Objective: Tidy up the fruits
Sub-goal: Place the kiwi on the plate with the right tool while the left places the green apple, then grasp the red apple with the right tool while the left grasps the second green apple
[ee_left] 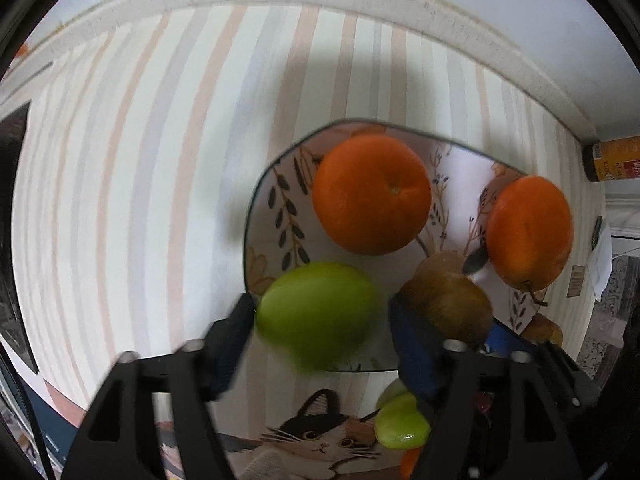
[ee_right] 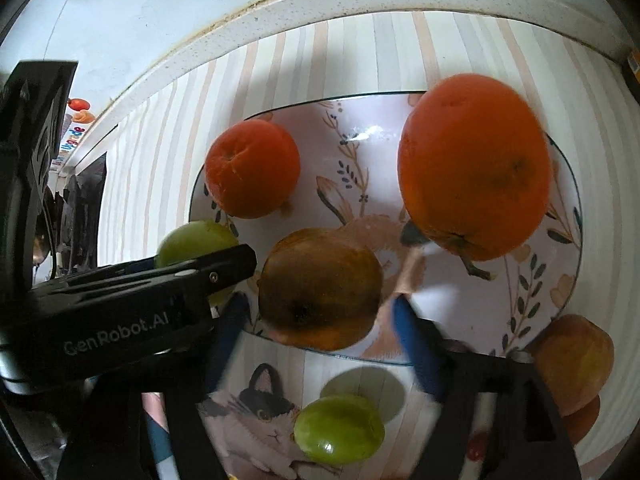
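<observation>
My left hand-held gripper (ee_left: 320, 316) clamps a green fruit (ee_left: 316, 314) over the plate (ee_left: 264, 216); my right hand-held gripper (ee_right: 320, 312), jaws spread around the brown fruit (ee_right: 320, 290), should close next.

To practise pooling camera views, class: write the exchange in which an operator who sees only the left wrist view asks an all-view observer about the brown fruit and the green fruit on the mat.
Operator: Is the right gripper at the brown fruit?
Observer: Yes. The right gripper straddles the brown fruit, one finger on either side with a gap, at the near edge of the plate.
Operator: A finger half hides the green fruit on the mat. Does it touch the plate?
Observer: No. That green fruit lies whole on the cat mat, apart from the plate.
</observation>
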Demonstrator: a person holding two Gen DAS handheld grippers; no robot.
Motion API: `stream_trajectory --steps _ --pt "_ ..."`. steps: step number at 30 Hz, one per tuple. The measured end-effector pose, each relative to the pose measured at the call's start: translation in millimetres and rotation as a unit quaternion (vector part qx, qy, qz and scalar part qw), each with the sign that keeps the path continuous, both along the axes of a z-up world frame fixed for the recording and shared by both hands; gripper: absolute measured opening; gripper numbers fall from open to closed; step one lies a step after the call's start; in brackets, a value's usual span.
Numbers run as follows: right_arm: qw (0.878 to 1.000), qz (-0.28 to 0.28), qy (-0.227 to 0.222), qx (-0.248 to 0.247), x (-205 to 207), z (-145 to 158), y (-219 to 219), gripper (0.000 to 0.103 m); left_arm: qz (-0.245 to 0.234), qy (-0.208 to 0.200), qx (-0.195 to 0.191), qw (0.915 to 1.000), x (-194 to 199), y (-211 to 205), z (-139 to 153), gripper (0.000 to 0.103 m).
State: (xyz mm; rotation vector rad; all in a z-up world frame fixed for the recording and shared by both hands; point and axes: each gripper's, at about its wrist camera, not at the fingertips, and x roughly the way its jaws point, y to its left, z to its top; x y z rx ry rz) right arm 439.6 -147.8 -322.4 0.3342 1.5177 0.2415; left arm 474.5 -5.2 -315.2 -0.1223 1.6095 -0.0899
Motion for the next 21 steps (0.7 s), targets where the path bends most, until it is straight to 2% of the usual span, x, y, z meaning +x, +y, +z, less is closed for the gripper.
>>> stream_trajectory --steps 1,4,7,12,18,21 --pt "1.0 -0.001 -0.002 0.0 -1 4 -2 0.087 -0.002 -0.006 0.001 1.0 -1 -1 3 0.09" --pt "1.0 -0.005 -0.006 -0.012 -7 17 -8 0.087 -0.002 -0.021 0.003 0.9998 -2 1 13 0.09" --pt "0.999 -0.012 -0.013 -0.047 -13 29 -15 0.095 0.004 -0.034 0.007 0.9994 -6 5 22 0.09" --pt "0.995 -0.018 -0.029 -0.095 -25 44 -25 0.095 -0.001 -0.064 0.033 0.9974 -24 7 41 0.09" --pt "0.993 -0.032 -0.04 -0.105 -47 58 -39 0.095 -0.004 -0.105 0.062 0.9926 -57 20 71 0.09" --pt "0.992 -0.039 -0.052 -0.106 -56 71 -42 0.095 -0.005 -0.121 0.062 0.9907 -72 23 83 0.09"
